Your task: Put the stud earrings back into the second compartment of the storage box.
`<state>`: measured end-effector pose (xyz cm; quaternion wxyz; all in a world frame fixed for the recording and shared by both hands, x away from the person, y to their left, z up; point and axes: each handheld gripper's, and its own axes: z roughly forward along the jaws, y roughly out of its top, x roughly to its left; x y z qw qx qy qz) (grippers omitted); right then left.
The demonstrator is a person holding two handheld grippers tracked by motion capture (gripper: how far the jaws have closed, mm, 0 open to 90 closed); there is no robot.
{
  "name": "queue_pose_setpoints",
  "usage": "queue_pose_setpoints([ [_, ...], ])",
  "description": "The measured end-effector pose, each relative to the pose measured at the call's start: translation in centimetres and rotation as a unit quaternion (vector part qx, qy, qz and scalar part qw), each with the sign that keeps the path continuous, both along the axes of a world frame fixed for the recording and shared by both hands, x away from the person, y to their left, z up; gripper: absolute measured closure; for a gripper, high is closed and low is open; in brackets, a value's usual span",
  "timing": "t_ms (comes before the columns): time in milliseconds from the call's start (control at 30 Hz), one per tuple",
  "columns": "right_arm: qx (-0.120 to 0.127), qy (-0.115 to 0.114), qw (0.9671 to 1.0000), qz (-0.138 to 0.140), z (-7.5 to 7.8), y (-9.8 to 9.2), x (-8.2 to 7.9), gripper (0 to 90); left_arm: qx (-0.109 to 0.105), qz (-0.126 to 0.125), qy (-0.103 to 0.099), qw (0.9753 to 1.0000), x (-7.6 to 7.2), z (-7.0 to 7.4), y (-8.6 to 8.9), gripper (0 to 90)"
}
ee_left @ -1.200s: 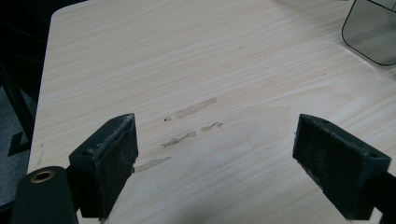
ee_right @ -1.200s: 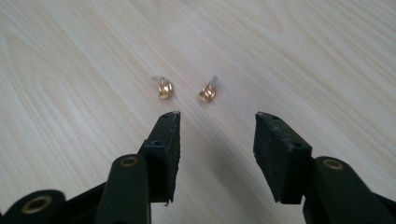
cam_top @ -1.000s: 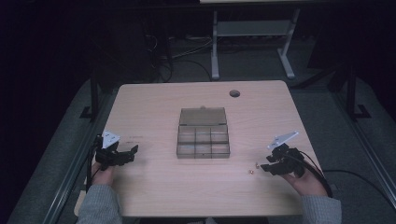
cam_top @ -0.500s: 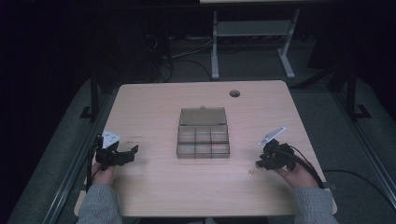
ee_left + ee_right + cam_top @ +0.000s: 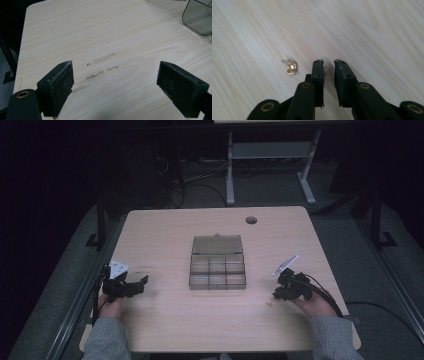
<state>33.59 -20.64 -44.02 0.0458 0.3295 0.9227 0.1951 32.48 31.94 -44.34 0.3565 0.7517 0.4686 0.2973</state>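
1 gold earring (image 5: 291, 67) lies just left of your right gripper (image 5: 329, 62), jaws nearly clenched around a tiny gold bit. Left gripper (image 5: 115, 75) released, over bare table (image 5: 112, 30).

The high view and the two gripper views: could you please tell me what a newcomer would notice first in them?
First, the clear compartment box with its lid laid open, mid-table. Next, in the right gripper view, a tiny gold earring lying on the wood just left of the right hand-held gripper, whose jaws are nearly closed around a small gold piece that is mostly hidden. At the table's left, the left hand-held gripper holds its jaws wide apart over tape marks.
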Motion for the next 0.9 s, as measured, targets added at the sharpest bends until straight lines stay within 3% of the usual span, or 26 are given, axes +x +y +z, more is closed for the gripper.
queue_pose_setpoints([
  [300,0.002,-0.002,1.0000,0.006,0.1,0.1,-0.2,86.9,-0.001,0.001,-0.002,1.0000,0.0,0.0,0.0,13.8],
  [567,0.003,-0.008,0.9998,0.015,0.5,0.7,-0.5,87.9,-0.002,0.003,-0.001,1.0000,-0.1,0.0,0.1,13.8],
  [900,0.014,-0.010,0.9994,0.029,2.1,1.2,0.1,88.0,-0.004,0.006,-0.001,1.0000,-0.1,0.1,0.3,13.8],
])
